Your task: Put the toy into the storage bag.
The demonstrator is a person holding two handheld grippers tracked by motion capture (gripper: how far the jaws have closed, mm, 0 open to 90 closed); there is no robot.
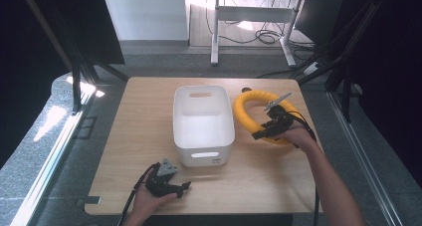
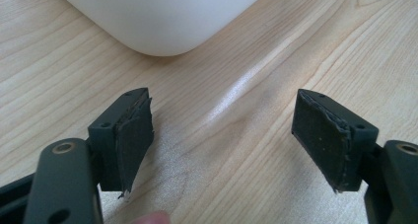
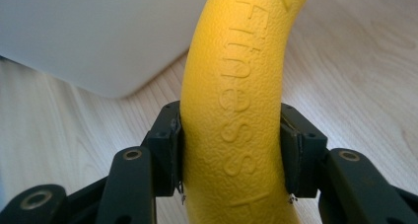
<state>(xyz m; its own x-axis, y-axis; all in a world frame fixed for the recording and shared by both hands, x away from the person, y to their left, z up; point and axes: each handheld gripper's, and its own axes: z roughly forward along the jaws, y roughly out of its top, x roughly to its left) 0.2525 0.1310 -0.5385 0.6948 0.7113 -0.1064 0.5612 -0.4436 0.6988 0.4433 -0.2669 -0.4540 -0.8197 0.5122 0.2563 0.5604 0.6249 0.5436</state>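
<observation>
A yellow foam ring [image 1: 247,109] with raised lettering lies to the right of a white plastic bin [image 1: 202,124] on the wooden table [image 1: 139,131]. My right gripper [image 1: 263,133] is shut on the ring's near right part; in the right gripper view both pads press the yellow ring [image 3: 231,130] from either side, the white bin [image 3: 88,31] behind it. My left gripper [image 1: 180,188] rests in a hand near the table's front edge, before the bin. In the left gripper view its jaws stand wide apart over bare wood, my left gripper [image 2: 222,135] open, the bin's corner [image 2: 162,17] just ahead.
Dark frame posts and curtains flank the table on both sides. A white desk frame [image 1: 249,17] with cables on the floor stands beyond the far edge. Bare wood lies to the left of the bin.
</observation>
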